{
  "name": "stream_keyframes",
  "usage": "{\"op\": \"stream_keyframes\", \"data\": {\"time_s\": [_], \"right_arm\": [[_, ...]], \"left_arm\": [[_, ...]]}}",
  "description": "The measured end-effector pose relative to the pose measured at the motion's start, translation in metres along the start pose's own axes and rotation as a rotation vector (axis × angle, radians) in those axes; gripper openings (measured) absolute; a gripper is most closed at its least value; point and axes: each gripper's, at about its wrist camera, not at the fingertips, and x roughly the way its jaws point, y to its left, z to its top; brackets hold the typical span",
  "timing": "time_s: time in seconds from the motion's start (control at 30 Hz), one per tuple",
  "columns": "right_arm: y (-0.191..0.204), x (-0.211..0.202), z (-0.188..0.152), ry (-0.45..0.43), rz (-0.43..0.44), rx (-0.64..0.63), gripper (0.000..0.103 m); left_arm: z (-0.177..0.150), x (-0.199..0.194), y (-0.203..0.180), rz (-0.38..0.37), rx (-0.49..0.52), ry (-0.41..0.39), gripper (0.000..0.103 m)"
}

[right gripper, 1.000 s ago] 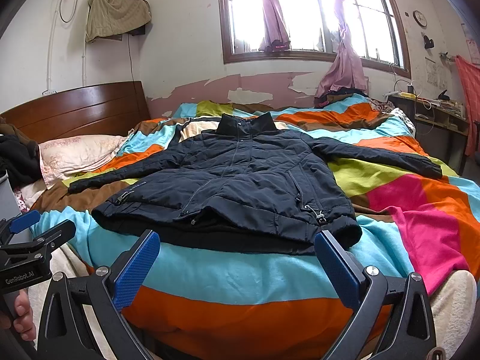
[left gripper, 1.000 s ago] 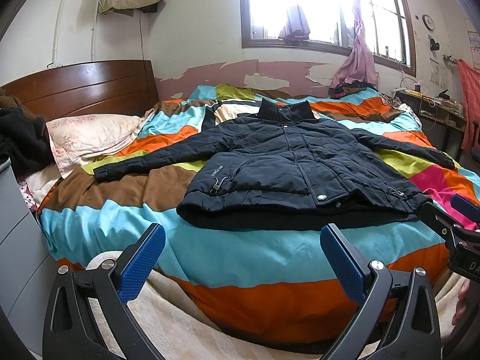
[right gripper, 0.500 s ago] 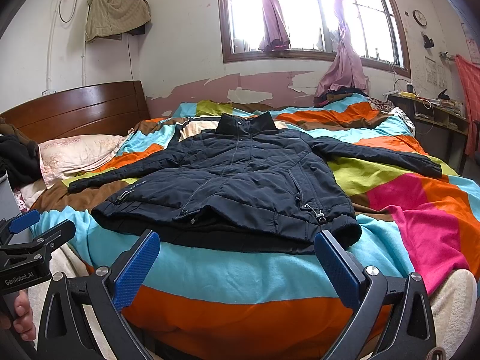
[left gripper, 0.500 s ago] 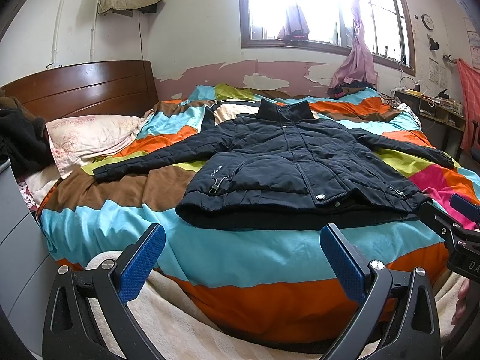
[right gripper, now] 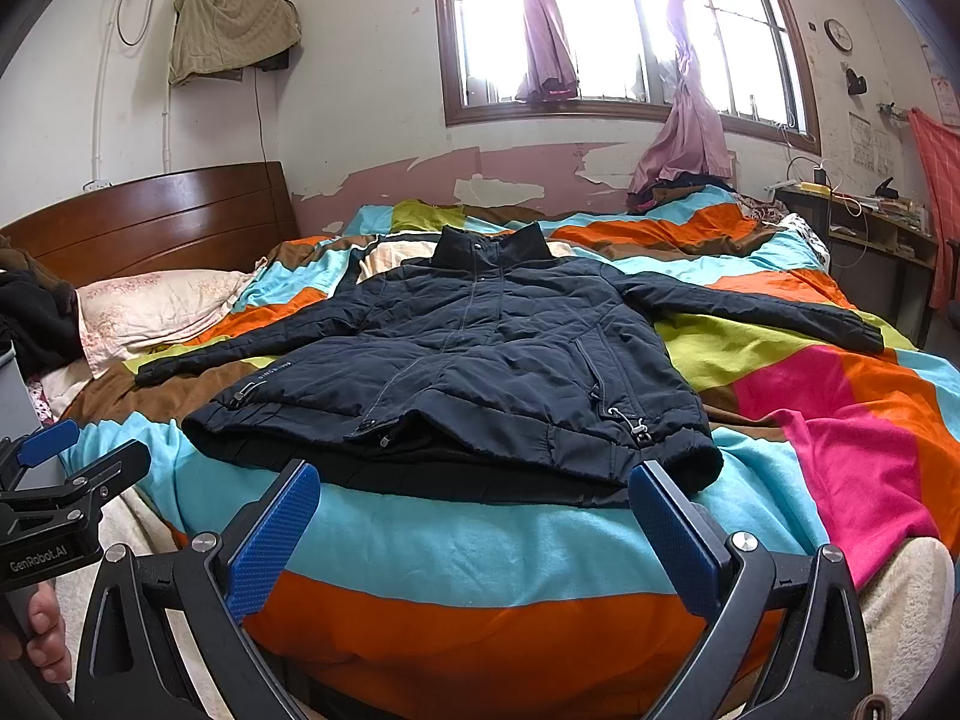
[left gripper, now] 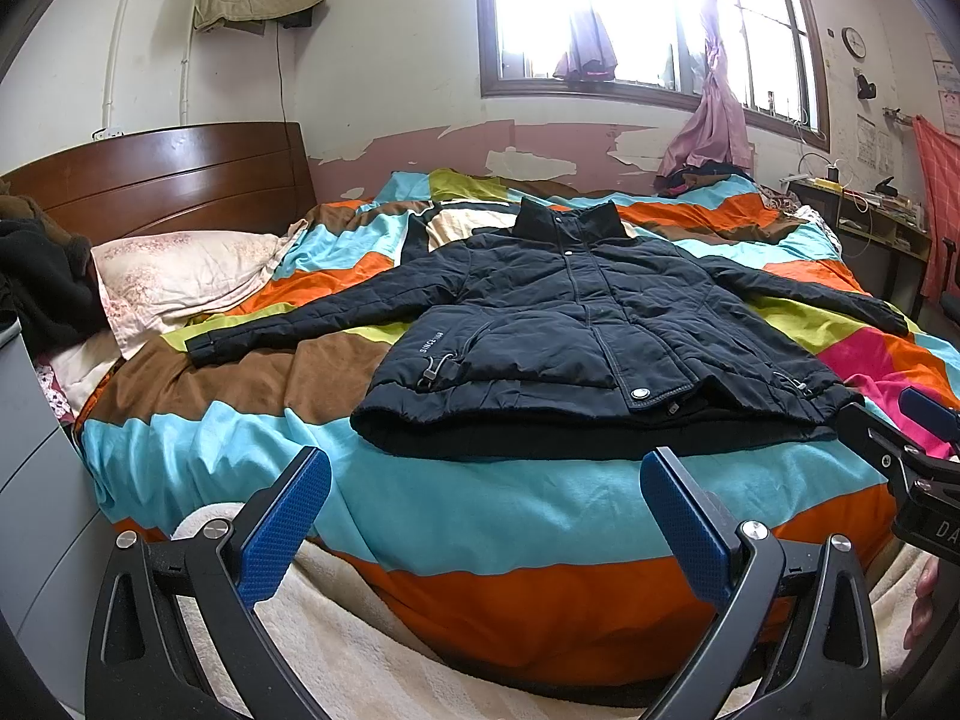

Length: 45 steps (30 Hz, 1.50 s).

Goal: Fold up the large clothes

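Nothing is folded yet: the jacket [left gripper: 588, 330] lies spread mid-frame on the bed [left gripper: 480, 516], and both my hand-held grippers [left gripper: 486, 516] [right gripper: 474, 516] gape empty.

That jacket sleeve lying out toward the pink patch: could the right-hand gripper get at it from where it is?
Probably yes. The right gripper is open and holds nothing, and the sleeve lies flat and uncovered on the blanket, though it is farther off than the jacket's hem.

Right gripper [left gripper: 927, 438] cut off by left-wrist frame edge, jaw state unclear there. Jacket [left gripper: 576, 324] hem lettering too small to read. Window [right gripper: 606, 24] blown out by glare. Desk [right gripper: 864, 222] clutter too small to identify.
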Motion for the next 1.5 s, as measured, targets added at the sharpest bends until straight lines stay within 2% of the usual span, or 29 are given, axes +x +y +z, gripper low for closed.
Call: {"op": "stream_keyframes", "data": {"time_s": [0.83, 1.0, 1.2, 1.3, 1.5], "right_arm": [[-0.002, 0.001, -0.002, 0.007, 0.001, 0.004, 0.103], [-0.004, 0.005, 0.000, 0.029, 0.015, 0.005, 0.103], [-0.012, 0.017, 0.014, 0.031, -0.001, -0.031, 0.103], [-0.019, 0.024, 0.025, 0.020, -0.024, -0.049, 0.103], [-0.043, 0.038, 0.053, -0.019, -0.064, -0.046, 0.103]], "left_arm": [[0.000, 0.001, -0.001, -0.002, 0.000, 0.006, 0.101], [0.010, 0.015, -0.005, 0.008, 0.001, 0.098, 0.101], [0.032, 0.036, -0.002, -0.054, -0.041, 0.179, 0.101], [0.049, 0.052, -0.006, -0.055, -0.030, 0.233, 0.101], [0.078, 0.075, -0.025, -0.078, 0.013, 0.250, 0.101]]}}
